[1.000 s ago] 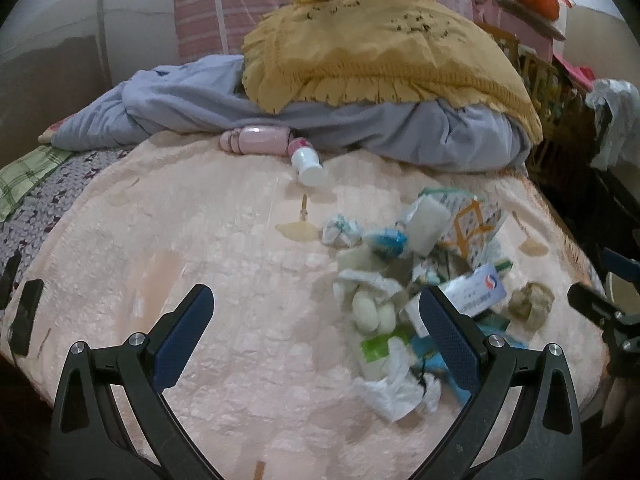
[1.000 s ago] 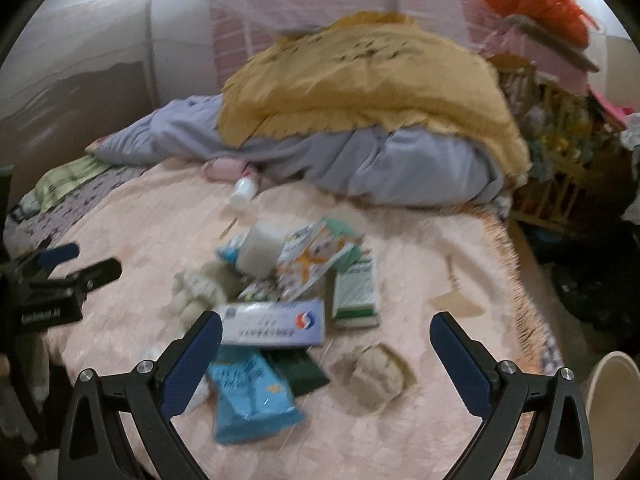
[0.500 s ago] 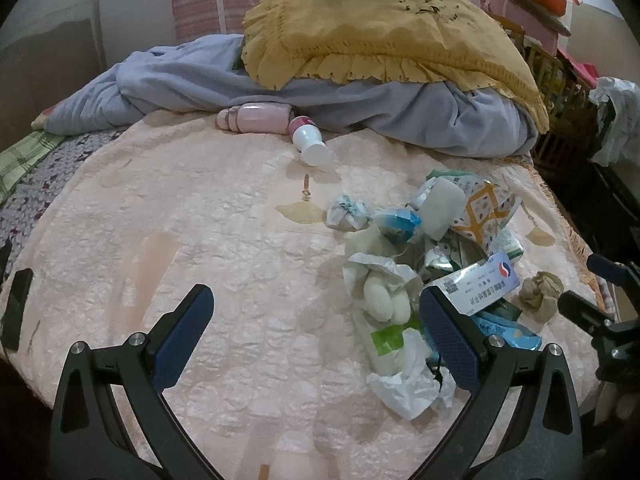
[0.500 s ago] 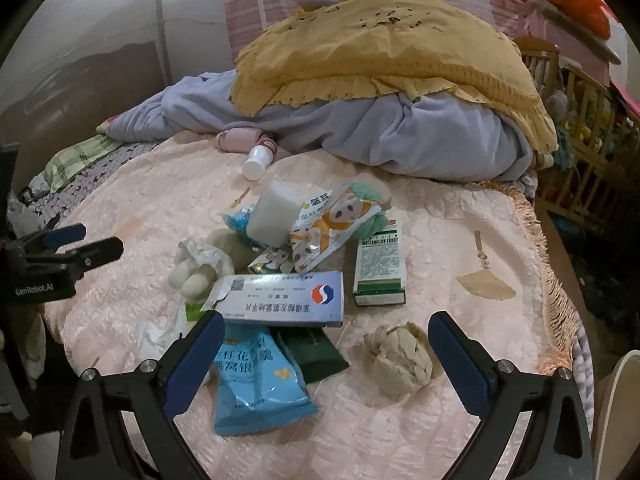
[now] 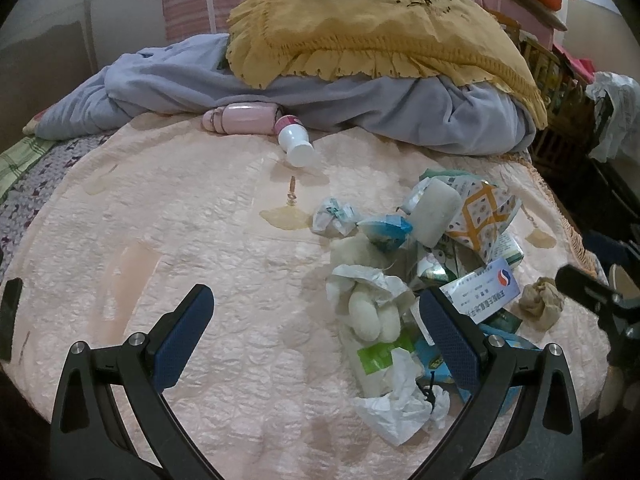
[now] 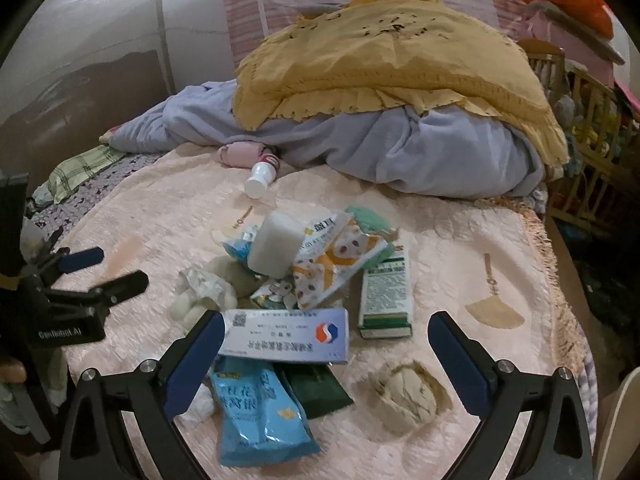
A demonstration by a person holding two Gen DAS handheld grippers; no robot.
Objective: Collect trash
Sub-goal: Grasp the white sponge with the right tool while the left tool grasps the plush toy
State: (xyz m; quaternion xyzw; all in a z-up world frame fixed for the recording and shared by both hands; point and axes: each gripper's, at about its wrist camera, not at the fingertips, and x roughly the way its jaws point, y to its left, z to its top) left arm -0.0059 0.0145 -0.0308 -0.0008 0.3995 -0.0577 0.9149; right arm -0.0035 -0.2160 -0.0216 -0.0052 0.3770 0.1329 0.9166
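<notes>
Presently the right gripper (image 6: pixel 322 354) is held wide apart and empty above the near edge of the bed (image 6: pixel 440 248), and the trash pile is framed directly between its fingers. Nearest to it, the white medicine box (image 6: pixel 286 336) lies flat with its long axis running crosswise, almost from finger to finger, its left end just beside the left blue pad. Closer in, the blue snack packet (image 6: pixel 256 416) is seen pointing lengthwise toward the camera, partly tucked under that box, with a dark green sachet (image 6: pixel 316 392) just beside it and a crumpled brown paper ball (image 6: pixel 406 396) lying apart to the right. Further out, the green-and-white carton (image 6: pixel 386 296) lies lengthwise away from the gripper, and a white foam block (image 6: pixel 276 246) rests on top of the wrappers. The left gripper (image 5: pixel 316 322) is likewise spread open and empty, but the pile lies off toward its right finger, so the right gripper is judged the better placed for a first pick; for the crosswise box a turn of the wrist would probably be called for. Compared with a second ago, both grippers have been brought closer to the bed and the pile now fills more of each view, while nothing in the pile itself has been shifted.
</notes>
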